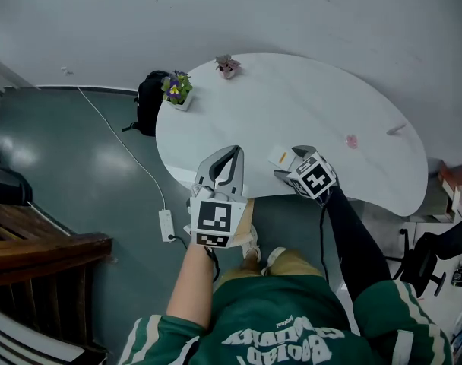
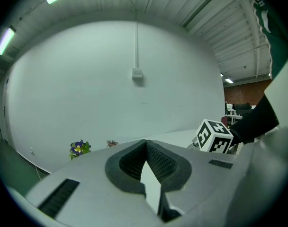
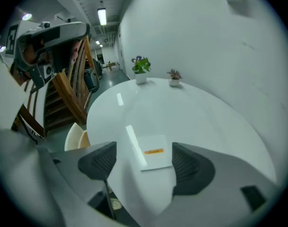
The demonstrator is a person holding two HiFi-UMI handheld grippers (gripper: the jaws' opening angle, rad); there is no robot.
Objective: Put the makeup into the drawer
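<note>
Right tongs [image 3: 142, 151] wide open, nothing gripped. In the right gripper view a flat white box [image 3: 153, 151] with an orange label, likely the makeup, lies on the white counter [image 3: 196, 112] just ahead and below, framed in the gap between the two pads, neither touching it. Box looks near-square, so no clear long axis; label strip runs jaw to jaw. In the head view it sits lower centre at the counter's near edge, just upper left of the right tongs, so the right hand is the nearer. Left tongs [image 2: 146, 145] closed tip to tip, empty, hanging off the counter edge to the left. Small pink thing [image 1: 352, 141] further right, too small to tell. No drawer in any view.
</note>
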